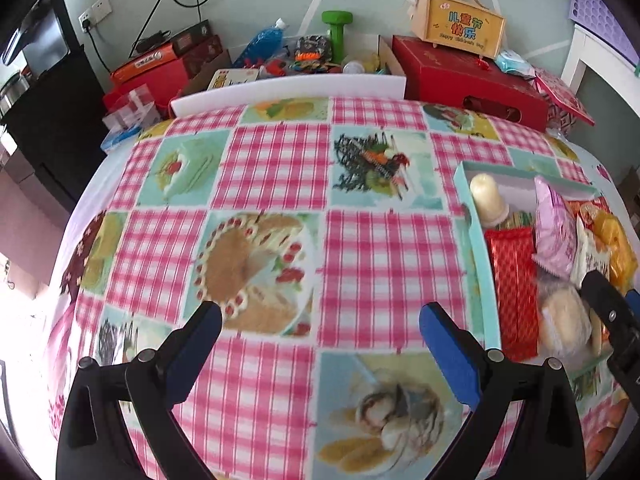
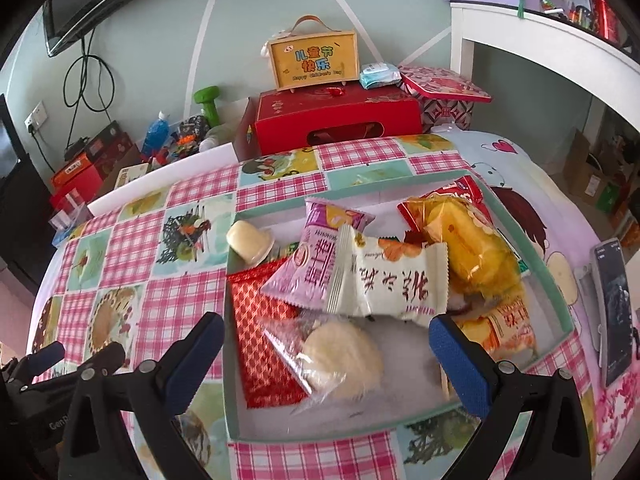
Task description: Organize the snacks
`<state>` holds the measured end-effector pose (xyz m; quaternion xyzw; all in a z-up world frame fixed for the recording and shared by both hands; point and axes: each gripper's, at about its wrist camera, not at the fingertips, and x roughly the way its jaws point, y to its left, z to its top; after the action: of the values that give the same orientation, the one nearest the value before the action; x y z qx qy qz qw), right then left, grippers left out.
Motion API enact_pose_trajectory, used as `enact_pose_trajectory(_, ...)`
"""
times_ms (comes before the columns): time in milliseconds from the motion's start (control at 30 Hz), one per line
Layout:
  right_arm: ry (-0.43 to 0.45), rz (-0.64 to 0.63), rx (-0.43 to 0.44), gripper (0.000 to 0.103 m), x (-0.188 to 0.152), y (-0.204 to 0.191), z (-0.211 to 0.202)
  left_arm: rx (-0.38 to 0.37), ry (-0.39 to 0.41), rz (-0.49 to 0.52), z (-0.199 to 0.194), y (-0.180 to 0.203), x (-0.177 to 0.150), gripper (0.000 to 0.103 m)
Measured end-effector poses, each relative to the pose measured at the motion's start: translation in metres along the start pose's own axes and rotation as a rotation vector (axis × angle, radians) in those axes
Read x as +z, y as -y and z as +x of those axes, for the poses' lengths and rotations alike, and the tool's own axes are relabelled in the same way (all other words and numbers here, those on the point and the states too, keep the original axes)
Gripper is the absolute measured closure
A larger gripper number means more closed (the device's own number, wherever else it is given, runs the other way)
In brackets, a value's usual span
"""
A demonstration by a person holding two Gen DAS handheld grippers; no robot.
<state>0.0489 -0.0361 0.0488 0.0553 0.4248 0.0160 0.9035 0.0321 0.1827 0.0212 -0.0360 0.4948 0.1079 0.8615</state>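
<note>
While both claws gape empty, teal box brims — crinkly, bright snack packets.

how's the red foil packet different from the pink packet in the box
The red foil packet lies flat on the floor of the teal box; the pink packet leans tilted on other snacks. The red one has a shiny diamond pattern, the pink one printed text. Both are sealed snack packets inside the same box.
</note>
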Motion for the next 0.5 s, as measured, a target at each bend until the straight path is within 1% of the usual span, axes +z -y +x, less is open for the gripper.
enact_pose_trajectory(233, -0.014, -0.031, -0.016, 0.000, -0.019, -0.002, -0.008, -0.014, -0.013, 0.008, -0.007, -0.005, -0.023, 0.004)
enact_pose_trajectory(500, -0.016, -0.069, -0.026, 0.000, -0.037, -0.008, -0.018, -0.029, -0.027, 0.001, -0.012, -0.008, -0.040, 0.004)
